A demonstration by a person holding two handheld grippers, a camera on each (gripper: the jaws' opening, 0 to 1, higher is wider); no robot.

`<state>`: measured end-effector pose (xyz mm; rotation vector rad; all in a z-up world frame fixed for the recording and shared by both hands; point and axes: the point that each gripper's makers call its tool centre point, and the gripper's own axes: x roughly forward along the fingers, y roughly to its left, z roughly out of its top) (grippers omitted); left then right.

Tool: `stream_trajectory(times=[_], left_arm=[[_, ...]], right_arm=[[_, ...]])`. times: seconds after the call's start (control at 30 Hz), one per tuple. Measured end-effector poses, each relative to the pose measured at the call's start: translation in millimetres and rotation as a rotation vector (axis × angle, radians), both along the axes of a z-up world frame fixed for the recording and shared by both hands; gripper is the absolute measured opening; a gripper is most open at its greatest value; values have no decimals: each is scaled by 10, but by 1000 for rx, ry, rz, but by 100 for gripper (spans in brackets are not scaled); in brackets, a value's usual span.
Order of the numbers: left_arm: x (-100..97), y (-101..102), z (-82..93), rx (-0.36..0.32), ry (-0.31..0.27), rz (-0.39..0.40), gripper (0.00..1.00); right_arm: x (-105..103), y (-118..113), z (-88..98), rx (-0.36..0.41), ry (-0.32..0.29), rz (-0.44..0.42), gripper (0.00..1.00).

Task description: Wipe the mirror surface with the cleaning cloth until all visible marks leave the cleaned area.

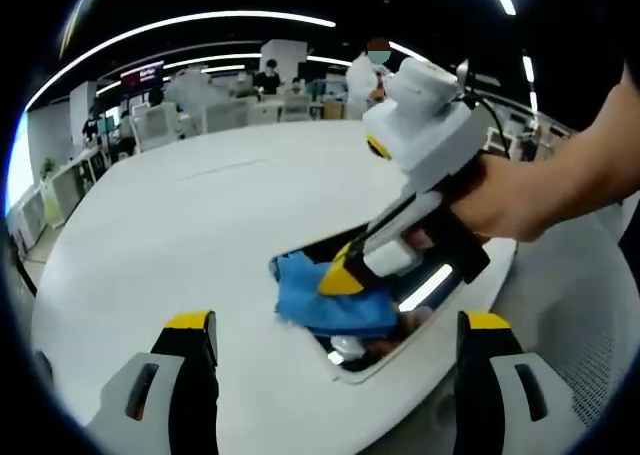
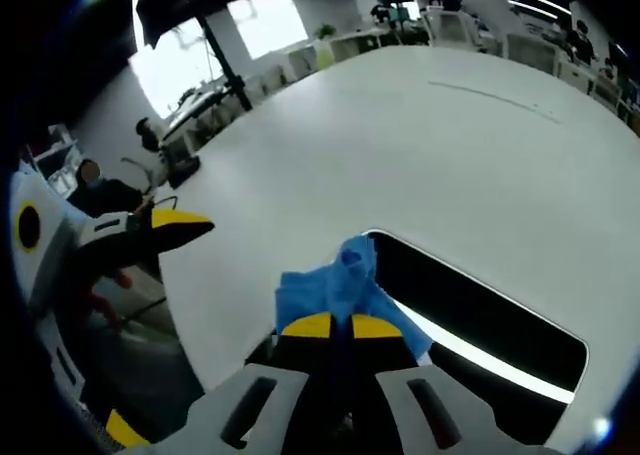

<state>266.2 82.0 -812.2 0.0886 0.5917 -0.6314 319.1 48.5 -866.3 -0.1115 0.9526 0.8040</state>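
Left gripper view shows the left gripper (image 1: pixel 335 360) with its jaws spread wide and holding nothing, hanging above the white table (image 1: pixel 180 225), while the right gripper (image 1: pixel 340 275), held in a person's hand (image 1: pixel 500 200), presses the blue cleaning cloth (image 1: pixel 330 300) onto the mirror (image 1: pixel 420 290) lying flat on the table near its edge. In the right gripper view the right gripper's (image 2: pixel 335 327) yellow-tipped jaws are pinched together on the cloth (image 2: pixel 340 285), which rests at one end of the dark mirror (image 2: pixel 480 320), and the left gripper (image 2: pixel 165 230) shows at the left, just off the table's edge.
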Motion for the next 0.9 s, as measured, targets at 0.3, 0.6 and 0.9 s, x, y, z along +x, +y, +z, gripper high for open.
stream_trajectory(times=[0.3, 0.6, 0.9], left_arm=[[6, 3, -4, 0, -1, 0, 100], [4, -8, 3, -1, -3, -6, 99], [-2, -21, 22, -9, -6, -10, 100]], right_arm=[[16, -355, 0, -4, -8, -31, 0], [16, -647, -2, -10, -10, -68, 0], [22, -1001, -7, -27, -12, -111, 0]])
